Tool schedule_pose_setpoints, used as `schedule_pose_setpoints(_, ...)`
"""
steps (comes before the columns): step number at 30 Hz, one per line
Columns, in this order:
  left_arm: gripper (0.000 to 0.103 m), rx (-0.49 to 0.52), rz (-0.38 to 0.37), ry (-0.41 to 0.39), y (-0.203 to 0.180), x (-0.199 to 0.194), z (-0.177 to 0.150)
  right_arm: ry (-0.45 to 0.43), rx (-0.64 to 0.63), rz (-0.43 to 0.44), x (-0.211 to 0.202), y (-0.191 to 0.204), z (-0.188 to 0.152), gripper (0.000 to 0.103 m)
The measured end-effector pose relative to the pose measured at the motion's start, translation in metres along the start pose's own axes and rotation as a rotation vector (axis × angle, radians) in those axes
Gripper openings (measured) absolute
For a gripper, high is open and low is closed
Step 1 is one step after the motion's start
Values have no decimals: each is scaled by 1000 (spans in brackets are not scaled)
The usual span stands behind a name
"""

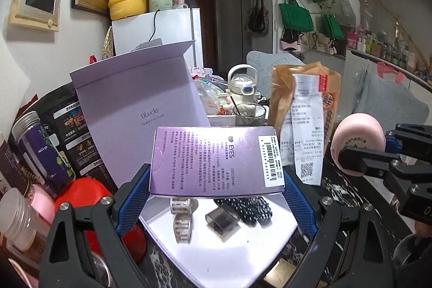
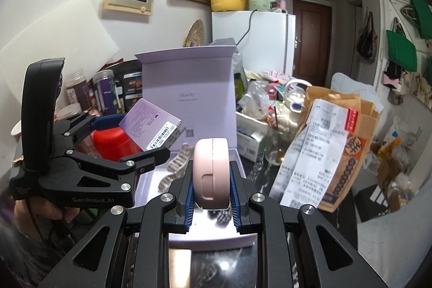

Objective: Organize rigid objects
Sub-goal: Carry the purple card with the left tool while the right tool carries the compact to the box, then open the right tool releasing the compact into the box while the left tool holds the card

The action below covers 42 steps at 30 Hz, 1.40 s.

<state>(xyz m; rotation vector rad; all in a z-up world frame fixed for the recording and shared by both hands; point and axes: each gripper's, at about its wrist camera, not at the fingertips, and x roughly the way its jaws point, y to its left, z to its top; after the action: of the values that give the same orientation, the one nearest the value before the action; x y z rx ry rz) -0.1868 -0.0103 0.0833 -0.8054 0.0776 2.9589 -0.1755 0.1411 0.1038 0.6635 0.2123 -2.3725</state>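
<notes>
Purple box [image 1: 217, 159] clamped wide in left gripper [image 1: 216, 190], over open lilac case [image 1: 216, 247]; its contents partly hidden. Pink compact [image 2: 212, 174] pinched narrow in right gripper [image 2: 212, 196], underside cut off.

Left claw [image 1: 216, 196] spread wide, right claw [image 2: 212, 203] nearly closed.

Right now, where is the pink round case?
The pink round case is clamped on edge in the right gripper, above the open lavender box, with the brown paper bag to its right.
</notes>
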Motion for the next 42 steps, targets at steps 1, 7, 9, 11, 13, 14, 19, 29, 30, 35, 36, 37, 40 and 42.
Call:
schedule_pose_setpoints(1, 93, -4, 3, 0, 2, 4, 2, -3, 0, 2, 4, -1, 2, 22)
schedule_pose_setpoints(7, 93, -3, 46, 22, 10, 26, 3, -6, 5, 11, 26, -4, 8, 22)
schedule_pose_setpoints(9, 93, 5, 50, 30, 11, 31, 2, -3, 15, 14, 34, -6, 9, 22)
schedule_pose_setpoints(11, 93, 5, 50, 54, 14, 38, -1, 7, 19, 11, 45, -8, 9, 22)
schedule_pose_setpoints(13, 93, 2, 63, 75, 18, 47, -5, 17, 20, 4, 53, -10, 8, 22)
schedule_pose_setpoints(14, 93, 2, 67, 82, 19, 49, -7, 23, 21, 1, 58, -11, 7, 22)
schedule_pose_setpoints(19, 93, 22, 98, 126, 23, 68, -15, 81, 46, -17, 85, -18, -4, 22)
schedule_pose_setpoints(29, 93, 4, 90, 194, 30, 90, -27, 168, 49, 0, 112, -27, -21, 22)
schedule_pose_setpoints(30, 93, 8, 88, 206, 29, 93, -29, 181, 51, 6, 116, -27, -23, 22)
schedule_pose_setpoints(35, 93, 15, 76, 247, 28, 104, -34, 227, 78, 36, 132, -30, -31, 22)
schedule_pose_setpoints(36, 93, 17, 78, 258, 29, 106, -36, 237, 79, 34, 135, -31, -33, 22)
schedule_pose_setpoints(37, 93, 19, 81, 269, 29, 108, -37, 245, 80, 36, 138, -31, -34, 22)
schedule_pose_setpoints(40, 93, 23, 87, 309, 30, 115, -43, 274, 90, 56, 148, -32, -40, 22)
schedule_pose_setpoints(42, 93, 28, 88, 329, 29, 120, -45, 291, 92, 61, 154, -32, -43, 22)
